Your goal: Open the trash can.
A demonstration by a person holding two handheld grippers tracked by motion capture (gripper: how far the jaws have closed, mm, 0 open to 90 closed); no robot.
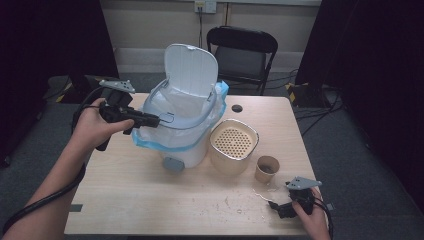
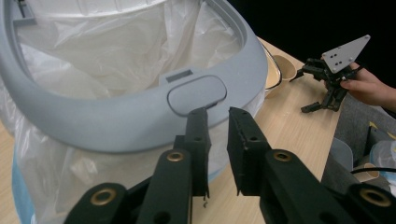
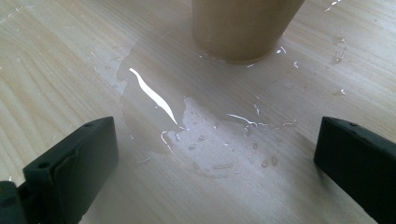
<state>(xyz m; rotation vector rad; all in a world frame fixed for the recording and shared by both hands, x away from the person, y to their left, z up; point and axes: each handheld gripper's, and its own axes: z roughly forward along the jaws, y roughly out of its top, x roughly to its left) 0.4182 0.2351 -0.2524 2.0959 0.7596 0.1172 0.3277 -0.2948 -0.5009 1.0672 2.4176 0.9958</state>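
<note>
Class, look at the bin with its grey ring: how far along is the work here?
Done: the bin has its lid up and a bag under the grey ring. In hand: the left tool, slightly open, sits at the ring's tab, holding nothing. Left: a spill by the cup, in front of the open right tool.

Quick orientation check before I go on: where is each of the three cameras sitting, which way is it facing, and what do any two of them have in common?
High view: above the person's side, looking forward and down on the table; both forearms, left gripper and right gripper show.
Left gripper view: rides the left gripper, jaws slightly apart, facing the bin's grey rim.
Right gripper view: rides the right gripper, jaws wide, looking down at a puddle before the paper cup.
Shared: high and left gripper views both show bin, cup and right gripper.
</note>
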